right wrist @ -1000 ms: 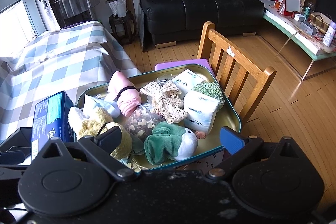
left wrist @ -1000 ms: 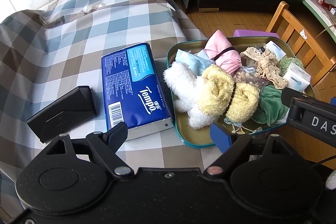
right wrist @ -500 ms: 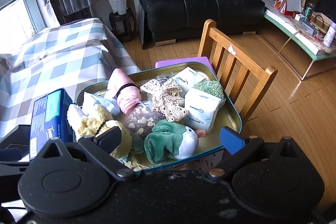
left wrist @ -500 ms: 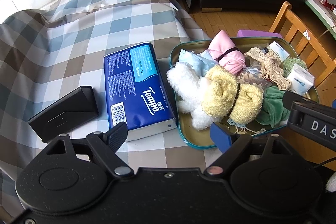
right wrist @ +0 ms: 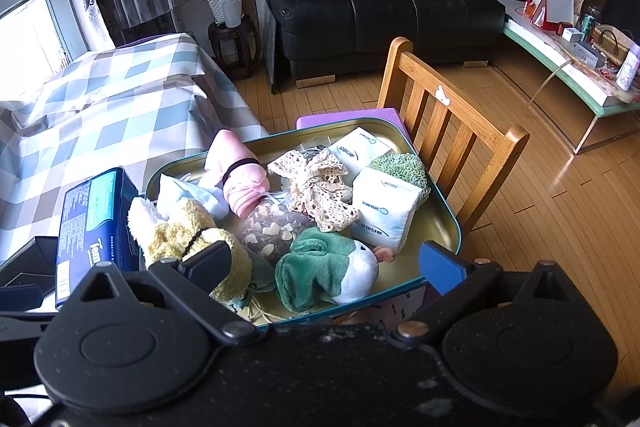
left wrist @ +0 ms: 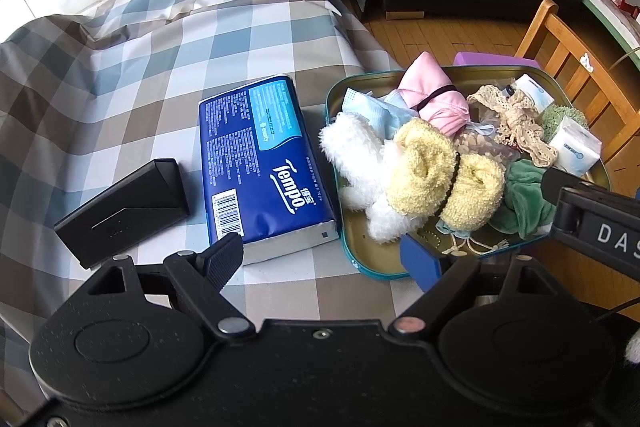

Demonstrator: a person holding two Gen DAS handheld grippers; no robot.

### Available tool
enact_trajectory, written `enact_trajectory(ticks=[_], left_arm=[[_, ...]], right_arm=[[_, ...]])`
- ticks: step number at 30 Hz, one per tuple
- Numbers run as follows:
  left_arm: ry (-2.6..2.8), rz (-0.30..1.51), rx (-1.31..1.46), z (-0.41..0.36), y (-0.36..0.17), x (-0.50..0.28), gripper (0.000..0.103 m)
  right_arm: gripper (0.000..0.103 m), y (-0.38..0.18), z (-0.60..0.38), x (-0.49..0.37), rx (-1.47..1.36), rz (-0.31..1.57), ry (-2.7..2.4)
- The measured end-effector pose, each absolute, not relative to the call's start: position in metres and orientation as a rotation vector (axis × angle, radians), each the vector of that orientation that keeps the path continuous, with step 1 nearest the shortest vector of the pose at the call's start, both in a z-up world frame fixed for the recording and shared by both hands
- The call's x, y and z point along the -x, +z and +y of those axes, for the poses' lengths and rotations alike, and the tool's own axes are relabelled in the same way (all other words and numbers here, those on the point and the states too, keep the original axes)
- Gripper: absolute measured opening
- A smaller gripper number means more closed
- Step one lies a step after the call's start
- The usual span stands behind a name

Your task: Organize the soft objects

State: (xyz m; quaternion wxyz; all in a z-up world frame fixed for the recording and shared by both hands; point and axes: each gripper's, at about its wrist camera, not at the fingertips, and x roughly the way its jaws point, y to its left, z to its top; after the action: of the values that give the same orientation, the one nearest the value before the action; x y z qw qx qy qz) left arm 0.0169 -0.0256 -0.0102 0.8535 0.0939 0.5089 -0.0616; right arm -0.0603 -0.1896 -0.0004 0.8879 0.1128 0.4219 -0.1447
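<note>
The left gripper [left wrist: 322,259] hangs over the near edge of the table [left wrist: 120,99], which has a checked cloth on it. Its fingers are wide apart and hold nothing. One finger is black [left wrist: 222,259] and one is blue [left wrist: 418,261].

The right gripper [right wrist: 326,263] hangs over the near end of a green tray [right wrist: 450,215]. Its fingers are wide apart too, with nothing in them.

The tray sits at the right edge of the table, and the soft things are piled in it. A fluffy yellow and white toy [left wrist: 424,179] lies at the near left of the tray, with a black band around it. A pink roll of cloth [left wrist: 434,95] with a black band lies at the far side. A blue face mask [left wrist: 368,109] is tucked just beside it. A green and white soft toy [right wrist: 324,269] lies at the near side. A bit of cream lace [right wrist: 318,187] sits in the middle. Two white tissue packs [right wrist: 386,203] and a green scrubby thing [right wrist: 400,167] are at the right.

A big blue tissue pack [left wrist: 260,159] lies on the cloth just left of the tray. A black box [left wrist: 124,207] lies left of that.

A wooden chair [right wrist: 448,131] stands past the tray.
</note>
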Motion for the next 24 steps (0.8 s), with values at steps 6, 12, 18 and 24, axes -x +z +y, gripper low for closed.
enact_trajectory(ticks=[6,12,18,24], left_arm=[[-0.129,1.073,-0.198,-0.0266,-0.0112,-0.0164,0.083],[-0.130,1.077,-0.199,-0.0267,-0.0122,-0.0157,0.083],[-0.131,1.076,-0.199,-0.0268,-0.0120,-0.0157,0.083],[-0.130,1.077,-0.198,-0.0266,-0.0119,-0.0158,0.083]], right_arm=[[0.101,-0.0004,-0.1898,0.0603,-0.235,0.877,-0.301],[0.101,-0.0009,-0.1900,0.0604,-0.235,0.877,-0.301],[0.101,-0.0008,-0.1897,0.0603,-0.235,0.878,-0.301],[0.101,-0.0009,-0.1894,0.0602,-0.234,0.879,-0.301]])
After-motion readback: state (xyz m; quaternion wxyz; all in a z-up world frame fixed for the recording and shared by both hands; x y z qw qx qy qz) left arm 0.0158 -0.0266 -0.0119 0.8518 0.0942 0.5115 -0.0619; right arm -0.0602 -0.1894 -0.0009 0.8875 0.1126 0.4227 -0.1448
